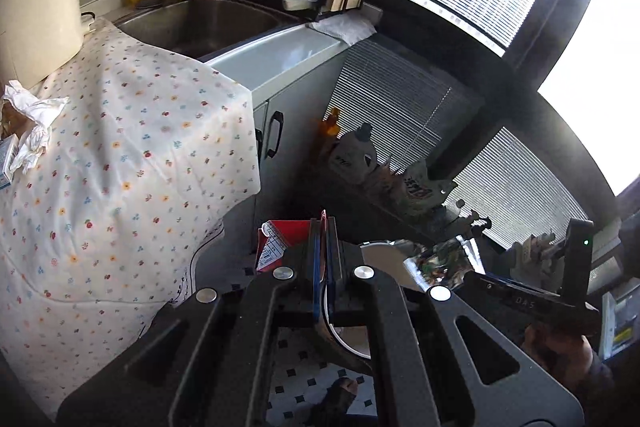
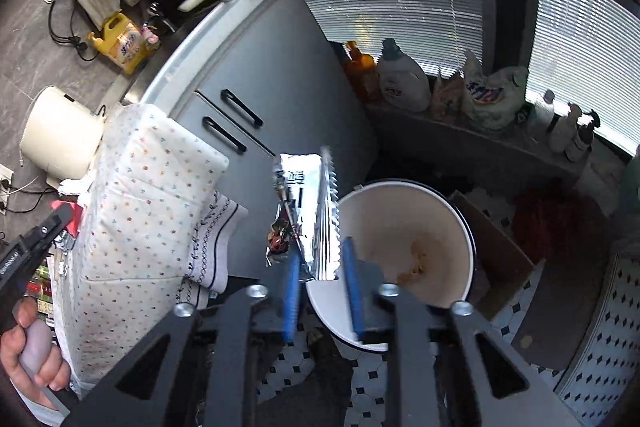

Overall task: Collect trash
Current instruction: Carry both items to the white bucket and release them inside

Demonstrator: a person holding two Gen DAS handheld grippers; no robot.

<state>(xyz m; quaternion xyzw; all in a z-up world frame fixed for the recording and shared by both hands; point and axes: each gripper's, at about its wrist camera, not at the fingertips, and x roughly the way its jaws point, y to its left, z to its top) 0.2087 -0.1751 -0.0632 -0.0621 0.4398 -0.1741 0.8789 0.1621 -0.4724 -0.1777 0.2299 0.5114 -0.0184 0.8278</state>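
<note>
Over 1 white bin (image 2: 404,227), 2 hand-held grippers hold 2 wrappers.

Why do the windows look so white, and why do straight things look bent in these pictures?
Left wrist view: the window is blown out to pure white, leaving the cabinet and floor dim; the counter edge bows from fisheye distortion. Right wrist view: blinds glare, the foil wrapper glints, the cabinet curves, and the corners go black.
</note>
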